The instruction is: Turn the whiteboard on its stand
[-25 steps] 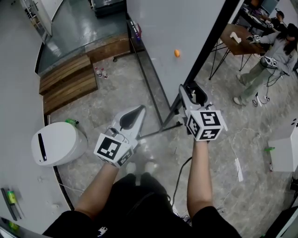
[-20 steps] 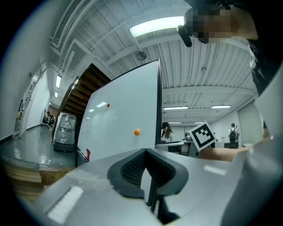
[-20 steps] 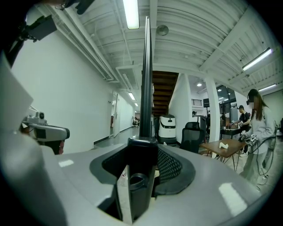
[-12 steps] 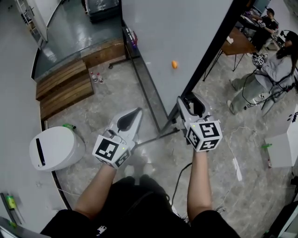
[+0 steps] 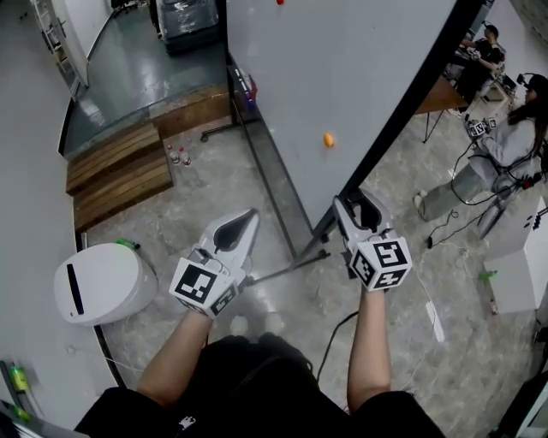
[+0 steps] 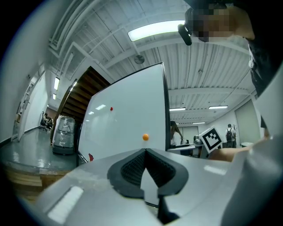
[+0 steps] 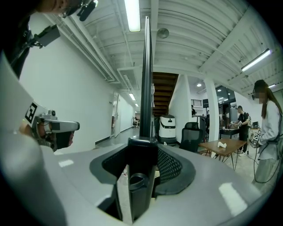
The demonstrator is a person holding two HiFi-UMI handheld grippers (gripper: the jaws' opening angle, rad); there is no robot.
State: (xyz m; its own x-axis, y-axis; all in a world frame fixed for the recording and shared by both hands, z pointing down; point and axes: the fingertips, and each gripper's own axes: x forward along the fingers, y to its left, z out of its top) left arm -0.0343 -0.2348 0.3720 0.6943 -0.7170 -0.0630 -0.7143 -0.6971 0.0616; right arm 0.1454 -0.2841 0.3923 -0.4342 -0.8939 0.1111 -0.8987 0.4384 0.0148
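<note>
The whiteboard (image 5: 342,77) stands upright on its black stand, with an orange magnet (image 5: 328,139) and a red one (image 5: 279,2) on its face. My right gripper (image 5: 358,205) is shut on the board's black side frame (image 5: 402,111). In the right gripper view the frame post (image 7: 146,79) runs straight up from between the pads of that gripper (image 7: 142,145). My left gripper (image 5: 244,221) hovers to the left of the board's lower edge, shut and holding nothing. The left gripper view shows its tips (image 6: 145,151) meeting in front of the white face (image 6: 128,114).
The stand's foot bar (image 5: 278,272) lies on the floor between my grippers. A white rounded robot (image 5: 103,282) stands at the left, with wooden steps (image 5: 120,167) and bottles (image 5: 178,156) behind it. At the right are a person (image 5: 505,145), a wooden table (image 5: 441,96) and a white cabinet (image 5: 522,274).
The right gripper has shifted a little with the frame edge, and the board's face has swung so that it fills more of the head view. The left gripper drifted slightly and stays shut.
</note>
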